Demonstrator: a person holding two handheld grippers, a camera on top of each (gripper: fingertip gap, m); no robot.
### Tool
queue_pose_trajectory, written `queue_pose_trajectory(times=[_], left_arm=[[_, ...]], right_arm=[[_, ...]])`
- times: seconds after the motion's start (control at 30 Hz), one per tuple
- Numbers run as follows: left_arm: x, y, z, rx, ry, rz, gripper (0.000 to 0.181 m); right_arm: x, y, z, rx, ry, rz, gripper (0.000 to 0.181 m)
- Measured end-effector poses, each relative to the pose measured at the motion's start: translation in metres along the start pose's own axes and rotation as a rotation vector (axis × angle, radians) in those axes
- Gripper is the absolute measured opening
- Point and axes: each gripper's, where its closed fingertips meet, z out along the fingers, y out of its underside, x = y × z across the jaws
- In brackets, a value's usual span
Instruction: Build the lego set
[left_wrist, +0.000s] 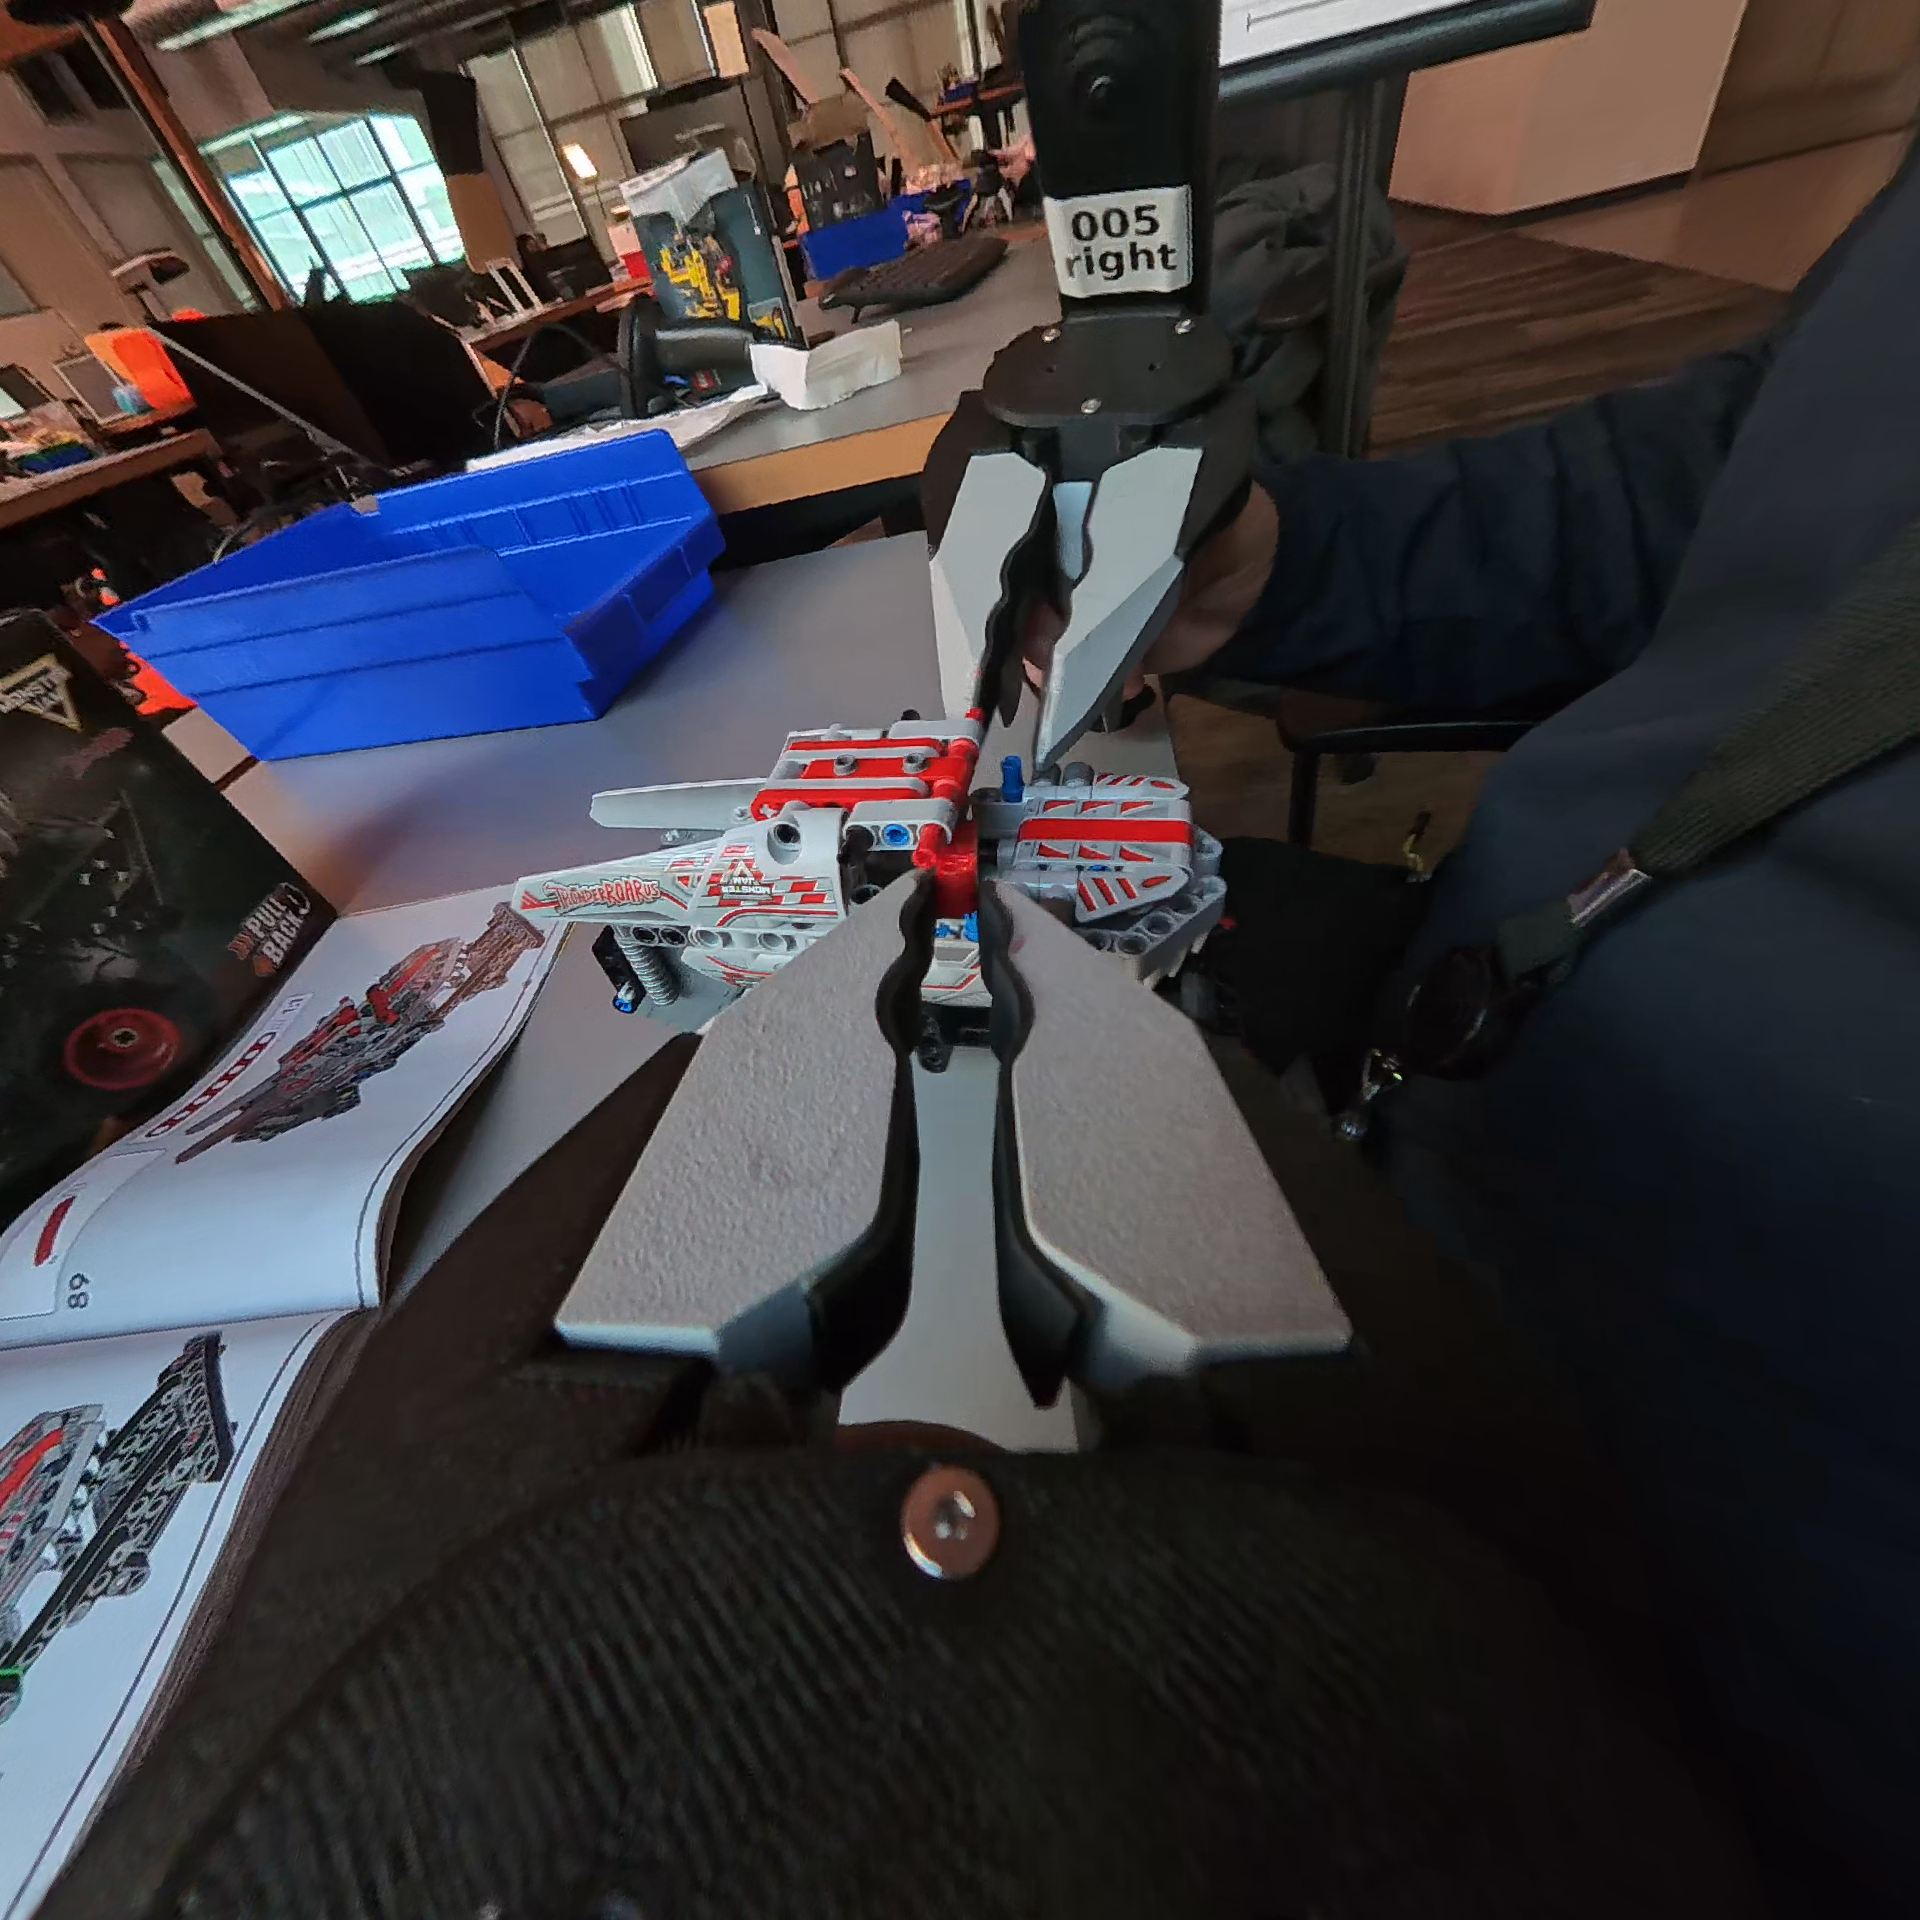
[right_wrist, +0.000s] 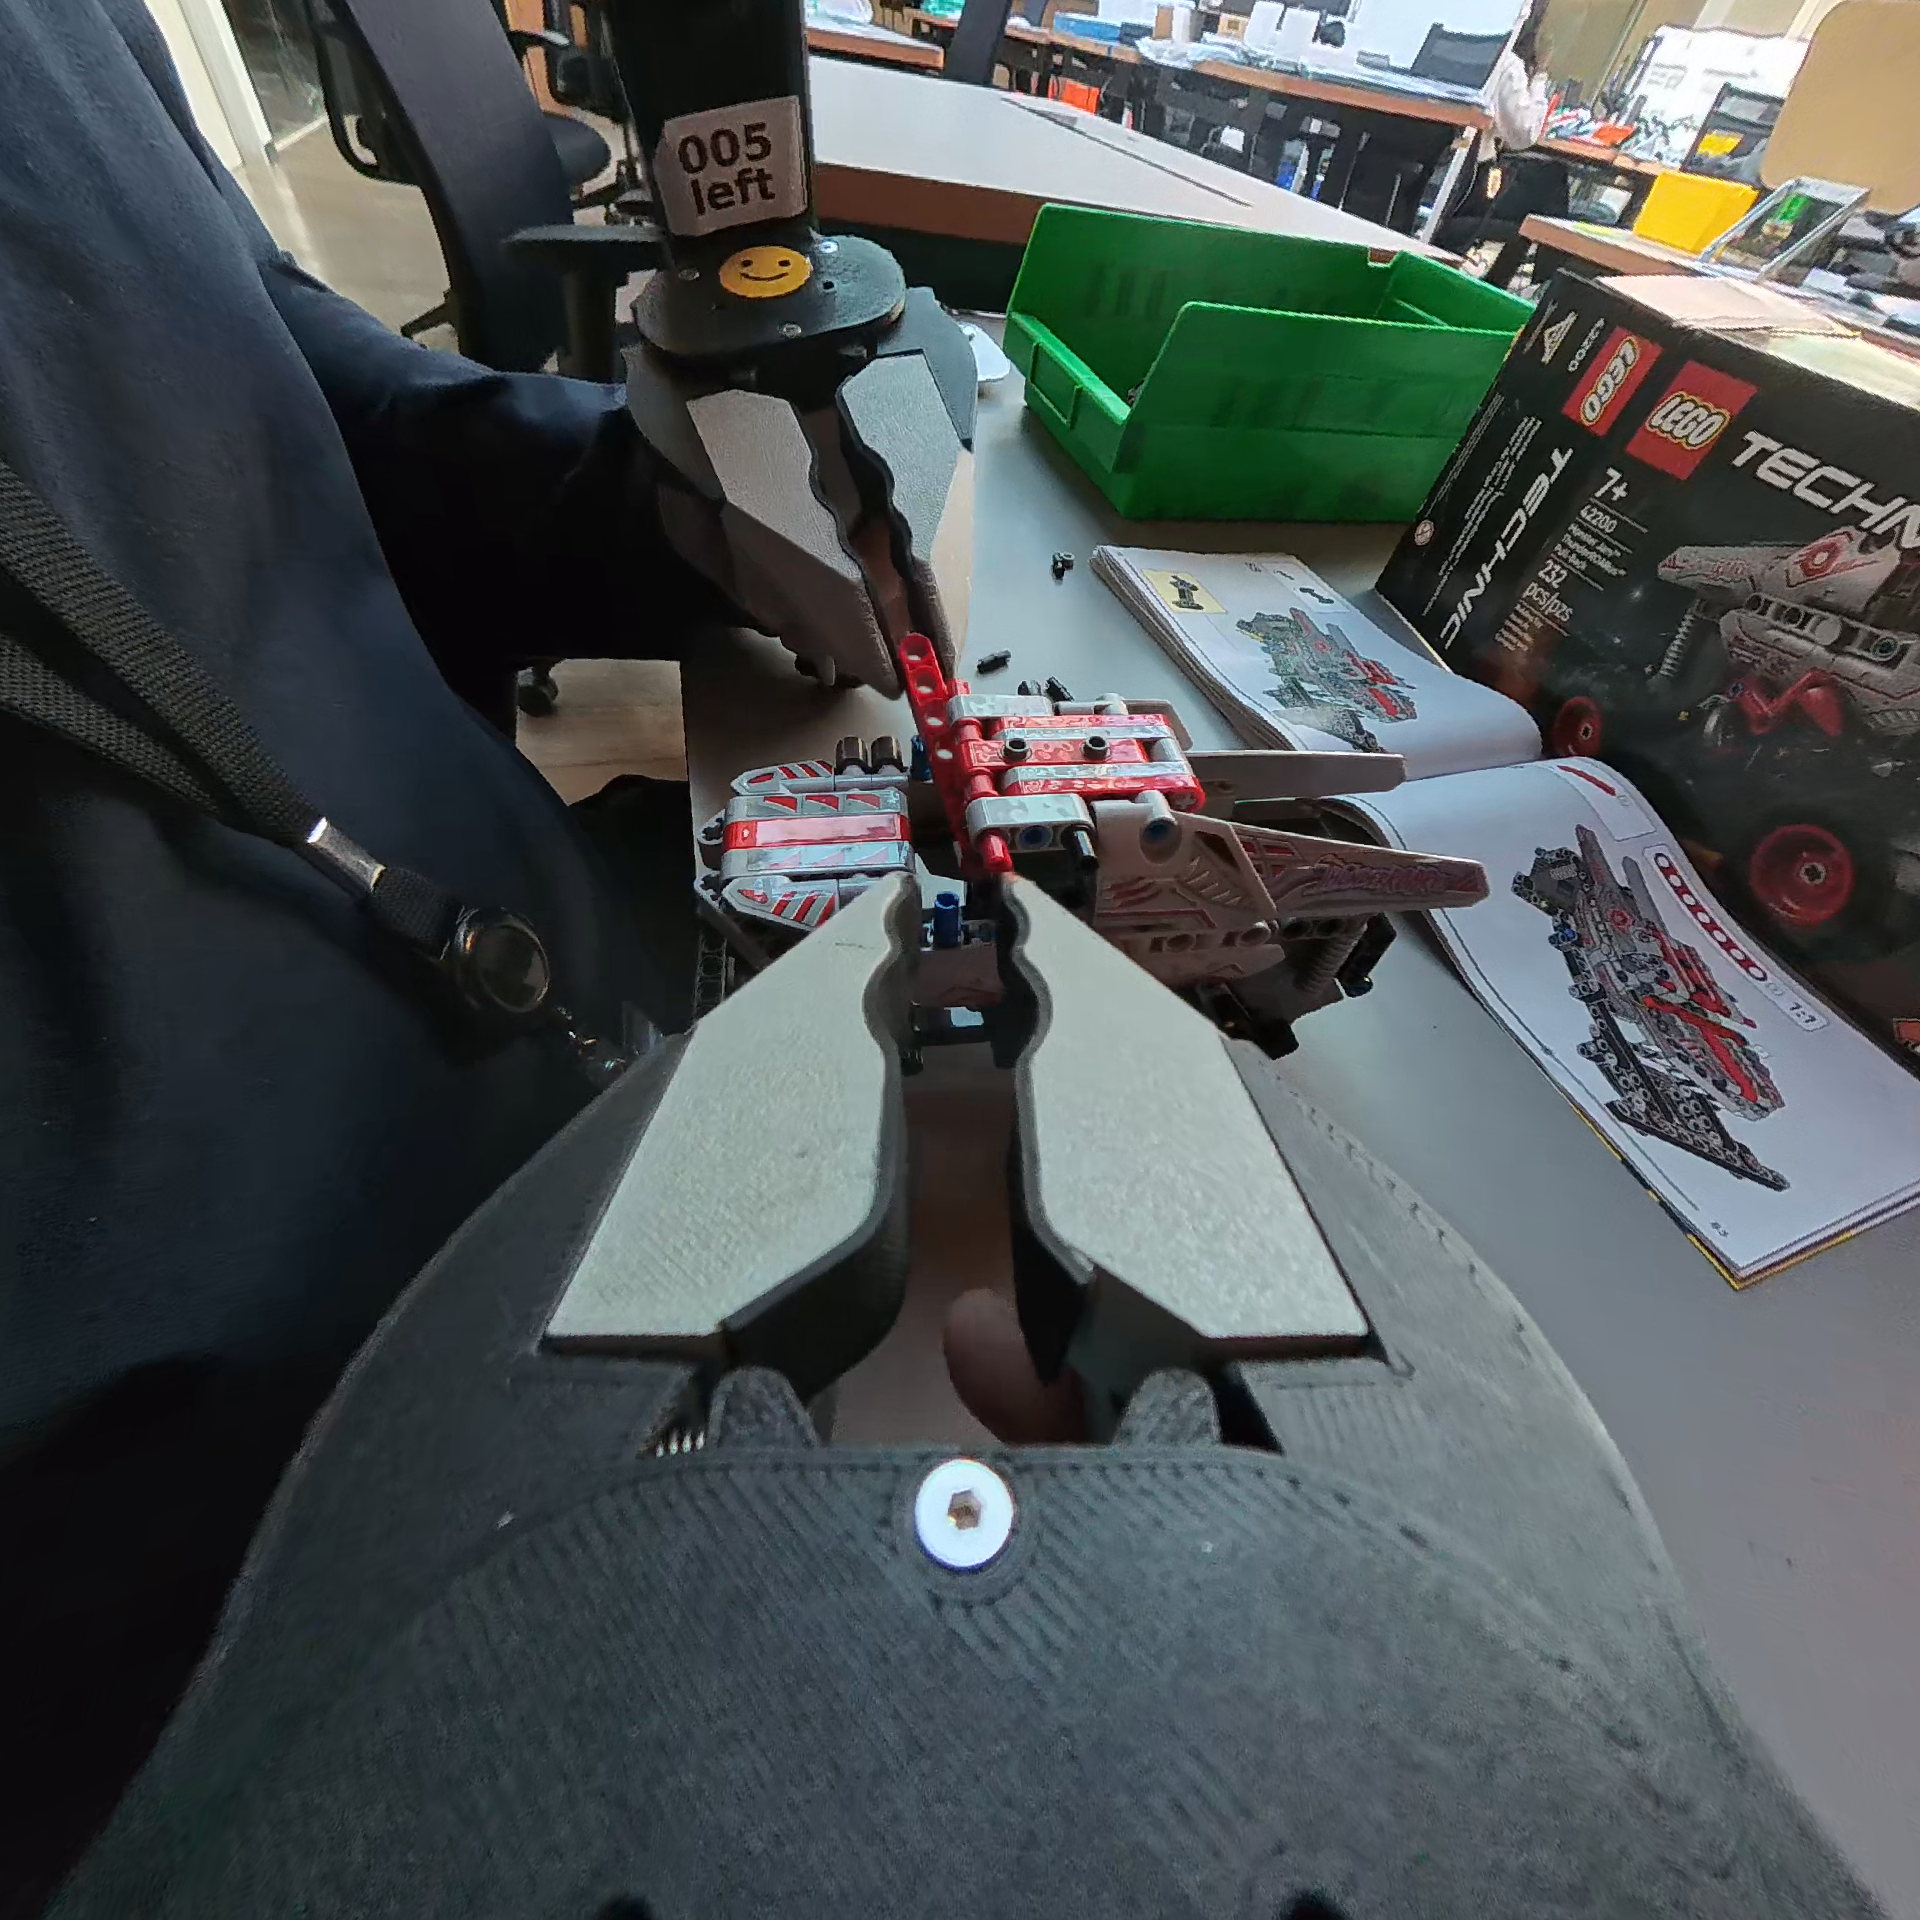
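A grey, white and red Lego Technic truck body (left_wrist: 831, 831) lies on the grey table (left_wrist: 468, 790), near its edge; it also shows in the right wrist view (right_wrist: 1081, 790). A long thin red beam (right_wrist: 940, 727) stands slanted across the middle of the model. My left gripper (left_wrist: 954, 899) is shut on one end of the beam, as the right wrist view (right_wrist: 899, 665) also shows. My right gripper (right_wrist: 958, 894) is narrowly open. Its tips straddle an upright blue pin (right_wrist: 945, 914) on the model, close to the beam's other end. The left wrist view shows this gripper (left_wrist: 1018, 740) from the front.
A blue bin (left_wrist: 436, 592) and a green bin (right_wrist: 1247, 395) stand behind the model. The open instruction booklet (right_wrist: 1662, 987) and the set's box (right_wrist: 1714, 582) lie beside it. Small black pins (right_wrist: 994, 657) lie loose on the table. A person in dark clothing (right_wrist: 260, 727) is close by. One gripper's finger ends stand about 5 cm off the other's.
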Motion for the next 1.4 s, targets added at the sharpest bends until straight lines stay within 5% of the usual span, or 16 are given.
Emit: queue_pose_trajectory(times=[1.1,1.4], left_arm=[[-0.002,-0.008,-0.045,0.058,0.014,0.056,0.005],[0.009,-0.029,-0.030,0.178,0.085,0.009,0.004]], right_arm=[[-0.011,-0.036,0.007,0.009,0.006,-0.041,0.017],[-0.019,-0.041,0.029,-0.088,0.008,-0.118,0.013]])
